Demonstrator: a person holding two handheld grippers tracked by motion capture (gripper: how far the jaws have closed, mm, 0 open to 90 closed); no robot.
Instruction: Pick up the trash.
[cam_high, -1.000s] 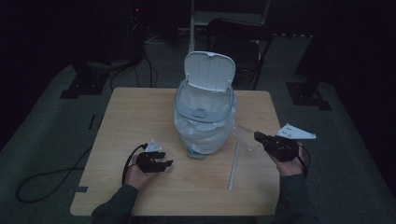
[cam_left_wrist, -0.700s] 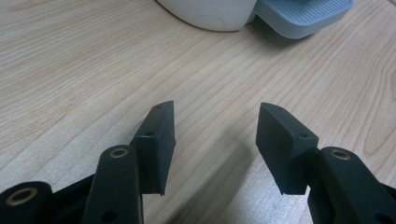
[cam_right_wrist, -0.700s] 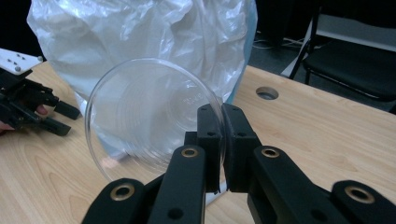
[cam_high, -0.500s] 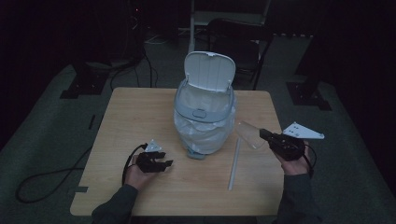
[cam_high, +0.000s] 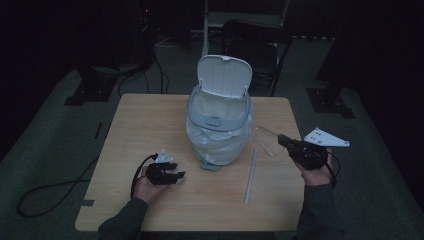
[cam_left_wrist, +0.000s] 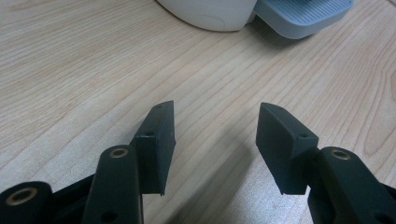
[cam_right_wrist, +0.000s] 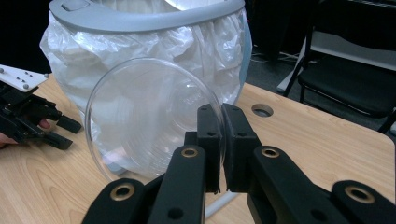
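Wooden table (cam_high: 150, 125) is seen at frame centre, with a lined white bin (cam_high: 218, 125) standing on it, lid raised. Right of the bin, a clear plastic lid (cam_right_wrist: 149, 116) is clamped by the right gripper (cam_right_wrist: 220, 149). Lower left, the left gripper (cam_left_wrist: 215, 140) is held open, nothing between its jaws.

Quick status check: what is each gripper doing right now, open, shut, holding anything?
Left gripper: open, nothing between its jaws, low over the table.
Right gripper: shut on the rim of a clear plastic lid, beside the bin.
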